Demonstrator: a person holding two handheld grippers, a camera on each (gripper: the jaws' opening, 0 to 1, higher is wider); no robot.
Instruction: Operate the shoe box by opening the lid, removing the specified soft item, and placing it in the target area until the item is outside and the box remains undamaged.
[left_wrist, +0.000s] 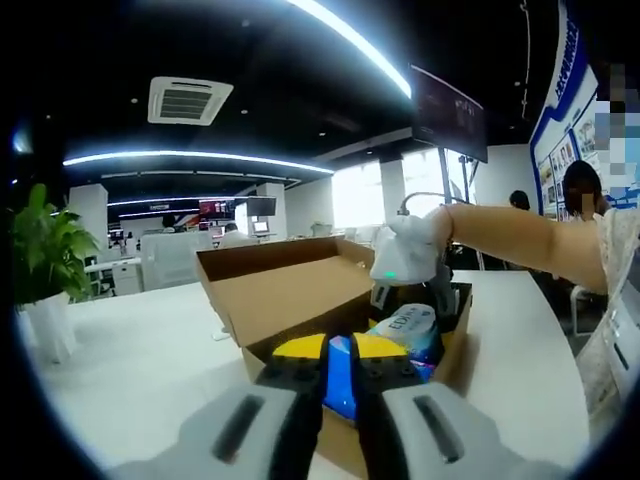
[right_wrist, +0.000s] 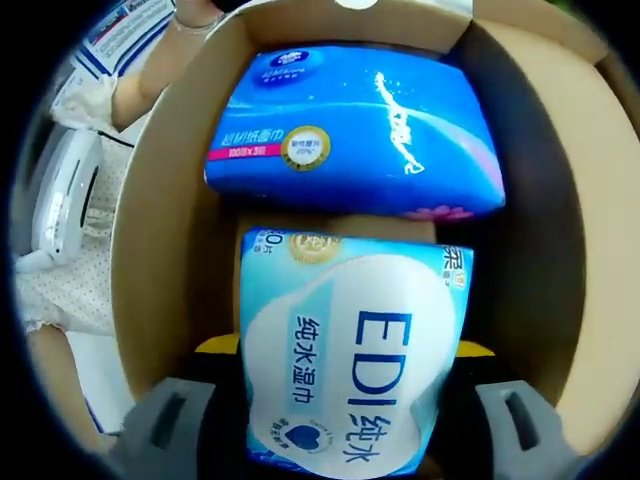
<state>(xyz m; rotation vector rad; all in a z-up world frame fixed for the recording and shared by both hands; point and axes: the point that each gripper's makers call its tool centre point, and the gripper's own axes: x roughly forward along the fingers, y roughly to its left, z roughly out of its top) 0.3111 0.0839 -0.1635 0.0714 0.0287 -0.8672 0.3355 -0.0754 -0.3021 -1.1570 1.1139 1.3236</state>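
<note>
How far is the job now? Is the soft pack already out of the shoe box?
Done: the lid stands open. In hand: the right gripper is shut on the wet-wipe pack, not yet clear of the shoe box. Left: lift it out and place it. The blue tissue pack lies inside.

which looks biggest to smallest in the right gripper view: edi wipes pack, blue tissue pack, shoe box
1. shoe box, it surrounds both packs
2-3. blue tissue pack and EDI wipes pack look alike in area; the EDI wipes pack is nearer the camera, so unranked
</note>
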